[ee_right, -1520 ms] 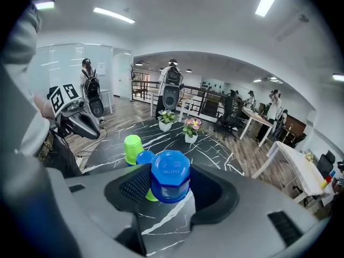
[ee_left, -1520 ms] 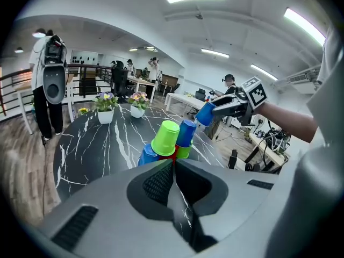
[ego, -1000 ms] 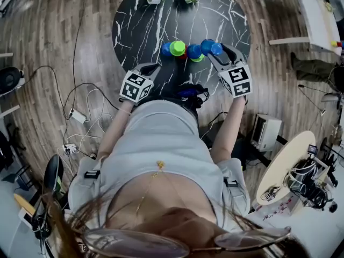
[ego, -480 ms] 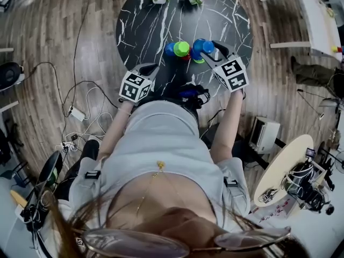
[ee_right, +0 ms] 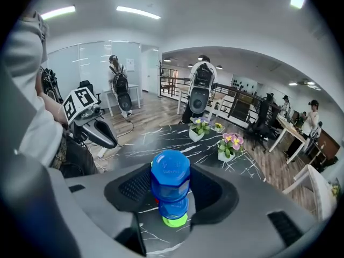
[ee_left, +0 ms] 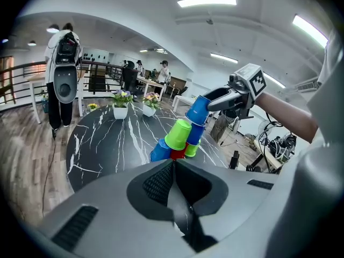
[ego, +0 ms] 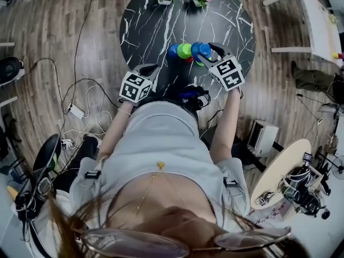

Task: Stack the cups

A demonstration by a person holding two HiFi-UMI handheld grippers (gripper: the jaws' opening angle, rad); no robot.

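My right gripper (ee_right: 171,185) pinches an upturned blue cup (ee_right: 170,176) above the cup pile (ee_left: 177,140); my left gripper (ee_left: 173,164) is pressed together, empty.

The right gripper (ego: 209,54) carried the blue cup (ego: 201,48) leftward in the upper middle of the head view, until it stood just beside the green cup (ego: 184,50).

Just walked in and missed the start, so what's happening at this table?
A person is stacking plastic cups on the round black marble table with two handheld grippers. The right gripper grips an upside-down blue plastic cup and holds it over the cluster of blue, green and red cups near the table's front edge. The left gripper is shut and empty, held back from the cups.
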